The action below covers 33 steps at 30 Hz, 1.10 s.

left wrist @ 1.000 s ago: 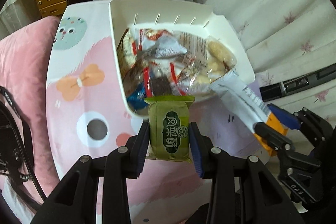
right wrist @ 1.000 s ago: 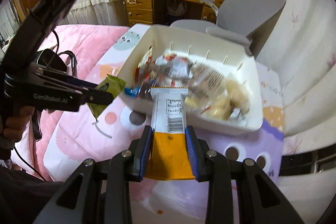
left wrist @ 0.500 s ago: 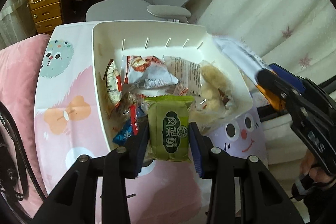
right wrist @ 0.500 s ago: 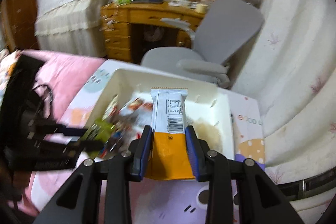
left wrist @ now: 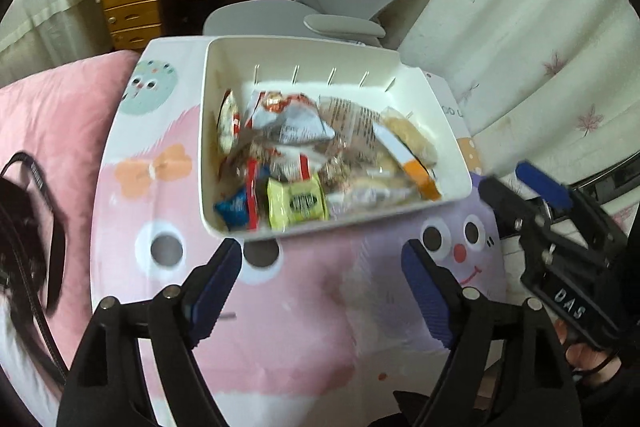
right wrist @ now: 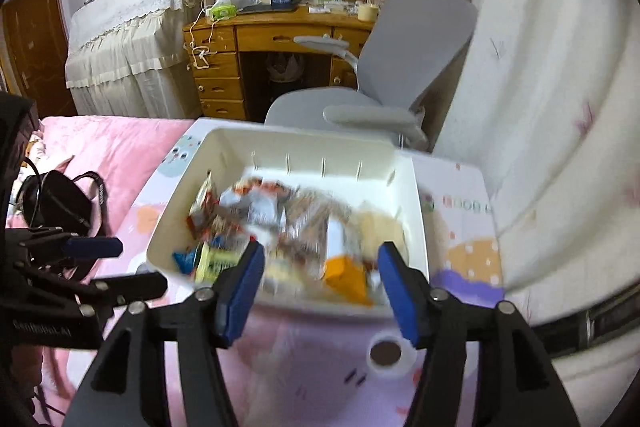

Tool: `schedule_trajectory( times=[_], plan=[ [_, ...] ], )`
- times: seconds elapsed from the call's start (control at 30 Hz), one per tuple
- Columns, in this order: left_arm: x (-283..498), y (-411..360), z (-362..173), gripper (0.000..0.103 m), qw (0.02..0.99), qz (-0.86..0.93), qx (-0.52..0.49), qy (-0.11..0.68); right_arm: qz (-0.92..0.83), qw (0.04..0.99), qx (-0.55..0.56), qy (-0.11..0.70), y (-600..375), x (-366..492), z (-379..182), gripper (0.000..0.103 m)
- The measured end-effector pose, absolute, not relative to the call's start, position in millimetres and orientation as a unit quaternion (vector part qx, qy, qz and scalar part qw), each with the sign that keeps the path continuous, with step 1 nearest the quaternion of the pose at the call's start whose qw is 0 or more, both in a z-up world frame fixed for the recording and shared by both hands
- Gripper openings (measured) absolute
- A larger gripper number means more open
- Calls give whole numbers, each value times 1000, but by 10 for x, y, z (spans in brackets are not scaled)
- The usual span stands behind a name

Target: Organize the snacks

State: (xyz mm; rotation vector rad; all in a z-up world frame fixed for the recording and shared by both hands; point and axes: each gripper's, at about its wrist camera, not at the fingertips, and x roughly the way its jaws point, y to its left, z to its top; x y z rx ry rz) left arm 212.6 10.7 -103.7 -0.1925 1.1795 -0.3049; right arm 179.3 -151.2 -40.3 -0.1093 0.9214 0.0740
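Observation:
A white bin (left wrist: 440, 99) (right wrist: 416, 211) on the cartoon-print table holds several snack packets. The green pastry packet (left wrist: 298, 203) (right wrist: 214, 265) lies near the bin's front wall. The white and orange bar (left wrist: 408, 163) (right wrist: 344, 267) lies at its front right. My left gripper (left wrist: 322, 277) hangs in front of the bin, its jaws opening with nothing between them. My right gripper (right wrist: 320, 283) hovers over the bin's front edge, its jaws also opening and empty; in the left wrist view the right gripper (left wrist: 524, 183) is at the right.
A grey office chair (right wrist: 400, 67) stands right behind the table, a wooden desk (right wrist: 256, 39) beyond it. A pink bed (left wrist: 48, 131) with a black strapped device (right wrist: 60, 203) lies at the left. White patterned fabric (left wrist: 540, 27) rises at the right.
Both grippers moved over the bin and opened. The green packet and the white and orange bar dropped into the bin, and both grippers have drawn back from it.

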Motion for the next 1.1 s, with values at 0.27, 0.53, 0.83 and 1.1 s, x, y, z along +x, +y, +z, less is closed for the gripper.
schedule_trajectory(
  times=[0.27, 0.53, 0.83, 1.1],
  plan=[
    [1297, -262, -1251, 85, 790, -107, -90, 597, 55, 860, -6, 508, -1899, 1030, -778, 76],
    [618, -521, -1210, 85, 768, -102, -55, 630, 13, 813, 81, 576, -2344, 274, -934, 85],
    [434, -492, -451, 85, 828, -66, -35, 555, 15, 824, 74, 562, -2433, 20, -387, 90],
    [313, -526, -17, 85, 864, -62, -38, 498, 57, 841, 69, 534, -2238, -179, 112, 92]
  ],
)
